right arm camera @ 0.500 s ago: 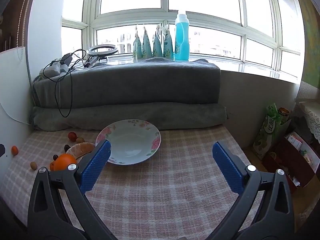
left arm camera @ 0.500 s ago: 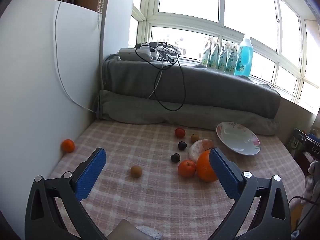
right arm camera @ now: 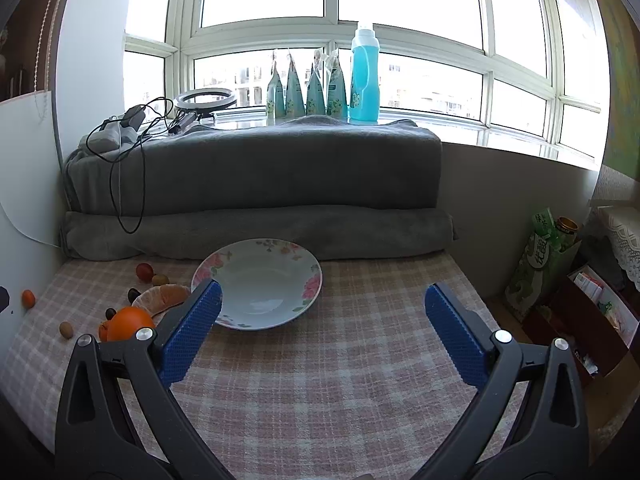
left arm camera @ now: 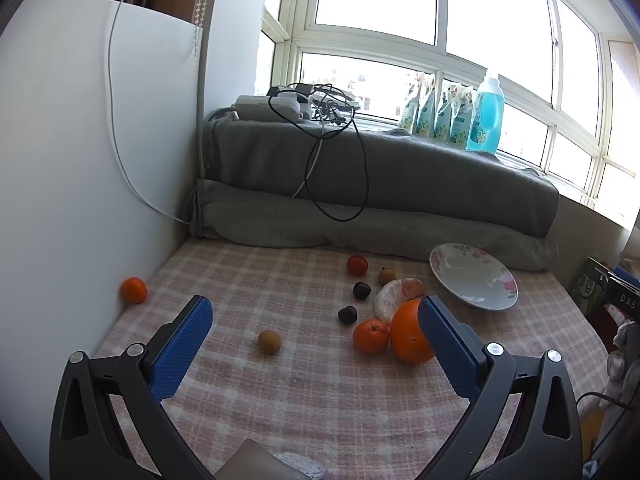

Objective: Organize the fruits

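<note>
The left gripper [left arm camera: 316, 344] hangs over the checked tablecloth [left arm camera: 320, 400] with its blue-padded jaws spread wide and nothing between them; the right gripper [right arm camera: 324, 328] is likewise wide open and empty. All the fruit lies loose on the cloth, none of it in the flowered plate [right arm camera: 304, 300], which sits toward the far right of the fruit, its near left rim hidden behind the right gripper's left finger. A large orange [left arm camera: 408, 336] touches a smaller tangerine [left arm camera: 371, 337], and the left gripper's right finger overlaps the orange's right side in view. Just behind them lies a peeled citrus half [left arm camera: 396, 296], with two dark cherries [left arm camera: 348, 315], a small brown fruit [left arm camera: 387, 276] and a red fruit [left arm camera: 357, 265] farther back. A lone brown longan-like fruit [left arm camera: 269, 342] sits apart between the left jaws' lines, and another tangerine [left arm camera: 134, 290] rests against the white panel [left arm camera: 80, 160] at the left edge. Folded grey blankets [right arm camera: 256, 184] wall off the back, with a black cable [left arm camera: 340, 176] hanging over them and a blue detergent bottle [right arm camera: 365, 76] on the sill. Compared with half a second ago, nothing has shifted in either view. The cloth ahead of the right gripper is bare; its right edge drops to cartons [right arm camera: 544, 256] on the floor.
</note>
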Demonstrator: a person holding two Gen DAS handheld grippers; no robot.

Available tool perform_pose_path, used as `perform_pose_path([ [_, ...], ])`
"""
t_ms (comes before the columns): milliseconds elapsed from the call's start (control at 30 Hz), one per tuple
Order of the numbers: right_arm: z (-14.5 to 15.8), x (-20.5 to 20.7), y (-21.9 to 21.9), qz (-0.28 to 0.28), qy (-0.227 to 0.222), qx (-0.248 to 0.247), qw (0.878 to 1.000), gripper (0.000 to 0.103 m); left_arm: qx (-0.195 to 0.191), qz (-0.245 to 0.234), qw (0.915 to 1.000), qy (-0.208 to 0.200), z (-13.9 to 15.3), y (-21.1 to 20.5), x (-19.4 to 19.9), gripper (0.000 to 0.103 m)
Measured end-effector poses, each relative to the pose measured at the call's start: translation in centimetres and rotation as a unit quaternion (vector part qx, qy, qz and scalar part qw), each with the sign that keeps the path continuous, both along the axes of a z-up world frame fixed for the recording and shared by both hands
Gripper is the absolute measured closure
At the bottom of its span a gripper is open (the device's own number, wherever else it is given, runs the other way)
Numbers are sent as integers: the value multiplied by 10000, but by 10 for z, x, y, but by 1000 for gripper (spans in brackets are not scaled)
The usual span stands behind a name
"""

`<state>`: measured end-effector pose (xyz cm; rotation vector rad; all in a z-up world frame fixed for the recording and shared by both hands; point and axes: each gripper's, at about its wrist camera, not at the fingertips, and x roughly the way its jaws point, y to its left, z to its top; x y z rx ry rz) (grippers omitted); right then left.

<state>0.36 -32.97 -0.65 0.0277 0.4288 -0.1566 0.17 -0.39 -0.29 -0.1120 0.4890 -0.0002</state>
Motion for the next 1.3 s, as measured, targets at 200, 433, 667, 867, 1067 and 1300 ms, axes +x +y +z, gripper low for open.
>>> perform_pose_path([
  [200, 0, 1, 1, 8, 2, 15, 10000, 0, -12, 19, 10000, 14, 0, 0, 1, 1],
  [433, -1, 0, 0, 14, 17, 24, 10000, 0, -23, -12, 10000, 12, 0, 0, 1, 1],
  [667, -2, 1, -1, 22, 25, 27, 10000, 0, -32, -8, 10000, 1, 0, -1, 0, 1],
  [867, -2, 0, -1, 18, 33, 34, 10000, 0, -31, -21, 10000, 0, 0, -1, 0, 1],
  [1067, -1, 0, 0, 16, 34, 31, 10000, 0, -30, -24, 10000, 5, 0, 0, 0, 1],
  [1300, -3, 1, -1, 23, 51, 43, 10000, 0, -32, -26, 10000, 9, 0, 0, 0, 1],
])
